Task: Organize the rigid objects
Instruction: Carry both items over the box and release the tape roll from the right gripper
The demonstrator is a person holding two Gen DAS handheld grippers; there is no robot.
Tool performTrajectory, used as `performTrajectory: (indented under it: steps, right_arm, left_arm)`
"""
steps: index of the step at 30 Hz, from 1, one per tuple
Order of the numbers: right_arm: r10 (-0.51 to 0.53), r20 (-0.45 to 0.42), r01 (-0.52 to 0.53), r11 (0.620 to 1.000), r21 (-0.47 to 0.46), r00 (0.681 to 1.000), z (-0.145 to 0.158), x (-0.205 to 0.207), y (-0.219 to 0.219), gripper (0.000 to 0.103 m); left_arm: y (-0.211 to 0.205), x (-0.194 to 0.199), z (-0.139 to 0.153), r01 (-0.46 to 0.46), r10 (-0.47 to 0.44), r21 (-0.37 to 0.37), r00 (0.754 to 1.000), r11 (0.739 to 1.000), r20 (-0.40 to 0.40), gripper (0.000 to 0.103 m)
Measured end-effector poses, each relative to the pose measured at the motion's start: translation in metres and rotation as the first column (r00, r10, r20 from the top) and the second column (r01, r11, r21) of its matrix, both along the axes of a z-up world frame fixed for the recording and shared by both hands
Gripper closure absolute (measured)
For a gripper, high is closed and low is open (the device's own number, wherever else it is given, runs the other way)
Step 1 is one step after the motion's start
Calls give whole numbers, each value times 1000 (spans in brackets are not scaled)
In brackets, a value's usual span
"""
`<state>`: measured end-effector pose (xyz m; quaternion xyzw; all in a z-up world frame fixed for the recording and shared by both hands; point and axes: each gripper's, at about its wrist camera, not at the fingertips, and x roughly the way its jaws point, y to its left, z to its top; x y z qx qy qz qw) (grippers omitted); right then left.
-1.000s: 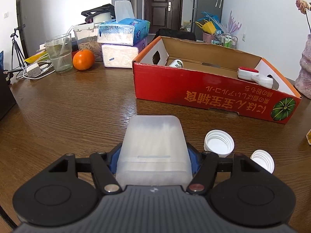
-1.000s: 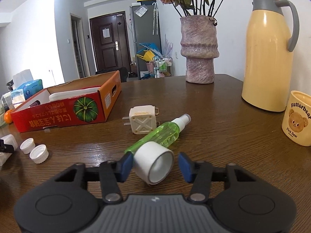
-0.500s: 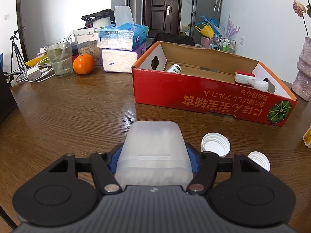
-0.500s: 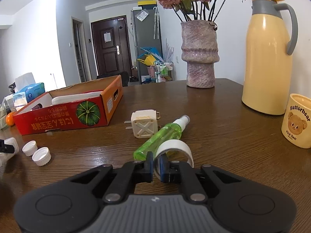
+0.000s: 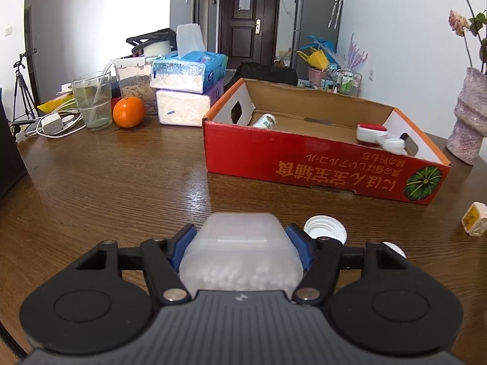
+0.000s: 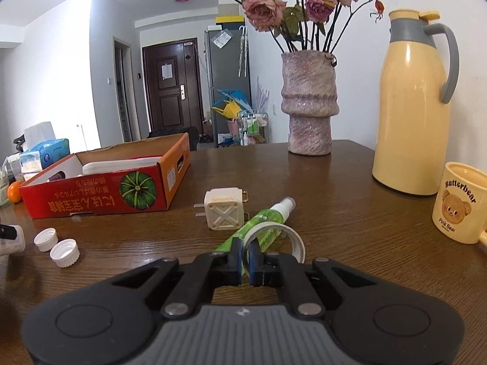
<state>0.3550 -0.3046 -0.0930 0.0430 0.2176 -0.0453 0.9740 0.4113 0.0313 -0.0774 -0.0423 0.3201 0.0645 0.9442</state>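
The sorting looks partly done, judging by what already lies in the red cardboard box standing toward the far side of the worktop: a small white bottle on its side near the box's left end and a red-and-white gadget toward its right end. Both hands are loaded for the next drop. The left gripper has its jaws set about half-wide and pressed on the flanks of a frosted plastic container, held low near the worktop's near edge, with the box straight ahead of it. The right gripper has its jaws pinched almost fully together on the thin wall of a white ring, which looks like a roll of tape, though that is hard to settle. Left loose on the worktop are two white screw caps between the near edge and the box's front wall, a cream plug adapter near the middle, and a green spray bottle lying just beside the adapter and partly behind the ring. So two items are boxed, two are in hand, and four appear to be waiting. The vase, flask, mug, orange and tissue packs along the edges seem to be no part of the job.
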Motion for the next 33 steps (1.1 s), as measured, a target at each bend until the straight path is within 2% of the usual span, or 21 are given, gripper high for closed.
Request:
performTrajectory:
  steps: [16, 33]
  right_arm:
    - [19, 58, -20, 1000, 10, 998, 6, -12, 14, 99]
    - [149, 100, -153, 988, 34, 984, 20, -19, 71, 99]
  left_arm:
    - [-12, -27, 17, 61, -60, -4, 995, 998, 81, 37]
    - [-26, -60, 43, 106, -103, -12, 983, 994, 155, 36]
